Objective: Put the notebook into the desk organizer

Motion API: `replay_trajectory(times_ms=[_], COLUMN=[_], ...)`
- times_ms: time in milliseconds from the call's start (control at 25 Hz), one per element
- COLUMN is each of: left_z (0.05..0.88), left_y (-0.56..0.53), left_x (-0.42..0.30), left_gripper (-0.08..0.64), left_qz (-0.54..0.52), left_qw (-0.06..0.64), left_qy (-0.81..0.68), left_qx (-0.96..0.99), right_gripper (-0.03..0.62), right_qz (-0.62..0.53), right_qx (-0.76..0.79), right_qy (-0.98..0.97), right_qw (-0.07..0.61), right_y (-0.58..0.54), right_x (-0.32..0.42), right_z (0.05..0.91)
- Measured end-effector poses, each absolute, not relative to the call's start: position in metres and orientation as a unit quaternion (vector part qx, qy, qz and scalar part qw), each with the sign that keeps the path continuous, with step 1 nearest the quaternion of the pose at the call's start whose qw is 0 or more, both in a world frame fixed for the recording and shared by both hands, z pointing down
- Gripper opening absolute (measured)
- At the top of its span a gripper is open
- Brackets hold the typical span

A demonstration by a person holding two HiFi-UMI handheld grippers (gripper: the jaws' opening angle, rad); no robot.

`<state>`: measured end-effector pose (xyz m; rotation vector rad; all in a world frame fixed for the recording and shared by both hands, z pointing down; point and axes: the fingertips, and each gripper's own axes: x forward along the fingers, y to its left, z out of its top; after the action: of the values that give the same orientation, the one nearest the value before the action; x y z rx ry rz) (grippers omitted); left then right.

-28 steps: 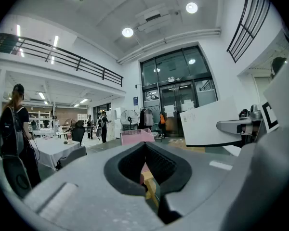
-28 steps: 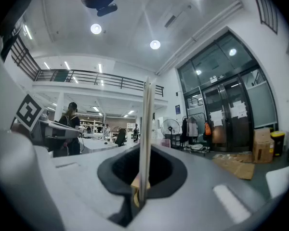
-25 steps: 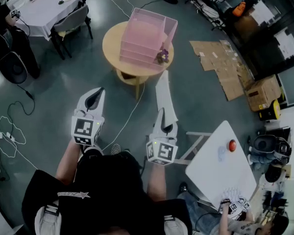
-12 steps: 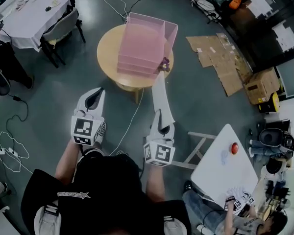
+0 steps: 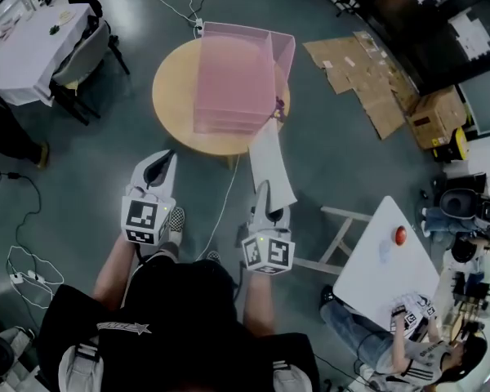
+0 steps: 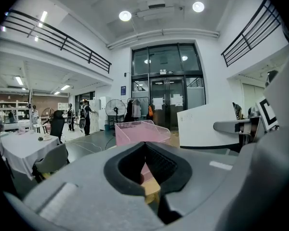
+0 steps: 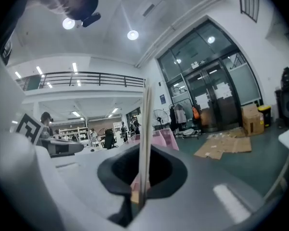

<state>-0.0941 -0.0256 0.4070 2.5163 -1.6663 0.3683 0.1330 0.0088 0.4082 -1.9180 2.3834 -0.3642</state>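
Observation:
The pink desk organizer (image 5: 237,76) stands on a round wooden table (image 5: 175,96) ahead of me. My right gripper (image 5: 267,196) is shut on the lower edge of the white notebook (image 5: 269,163), which stands up edge-on. The notebook's far end reaches the organizer's near right corner. In the right gripper view the notebook (image 7: 145,138) runs as a thin strip up from the jaws, with the organizer (image 7: 166,137) behind it. My left gripper (image 5: 161,163) is shut and empty, to the left, short of the table. The left gripper view shows the organizer (image 6: 139,129) and the notebook (image 6: 207,124).
Flattened cardboard (image 5: 367,88) lies on the floor at the right. A white table (image 5: 388,272) with a red object (image 5: 401,236) stands at the lower right, beside a person. A grey chair (image 5: 82,60) and another white table (image 5: 24,51) are upper left. A cable (image 5: 222,198) crosses the floor.
Both grippers and the view have moved forward toward the round table. The notebook's far end has come up to the organizer's near corner. The grips are unchanged.

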Motion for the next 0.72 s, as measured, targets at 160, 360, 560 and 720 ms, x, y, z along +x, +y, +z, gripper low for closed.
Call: replay_trajectory(times_ms=[160,360,560,720], left_z=[0.423,0.444,0.461,0.470], left_y=[-0.044,-0.060,-0.064,-0.071], left_x=[-0.097,-0.098,-0.101,-0.108], left_gripper=[0.011,0.009,0.009,0.011], left_qz=[0.133,0.150,0.167,0.177], left_qw=[0.065,0.077,0.083,0.088], left_qy=[-0.528,-0.505,-0.488,-0.479], left_qx=[0.836,0.847,0.852,0.855], right_gripper=[0.012,0.012,0.012,0.012], right_qz=[-0.189,-0.298,-0.393,-0.420], right_qx=[-0.628,-0.619,-0.578,-0.562], right_qy=[0.750,0.705,0.653,0.629], right_qw=[0.079,0.175,0.294,0.334], right_y=[-0.005,-0.017,-0.025,-0.040], right_x=[0.129,0.128,0.123,0.117], right_z=[0.428,0.457,0.480,0.494])
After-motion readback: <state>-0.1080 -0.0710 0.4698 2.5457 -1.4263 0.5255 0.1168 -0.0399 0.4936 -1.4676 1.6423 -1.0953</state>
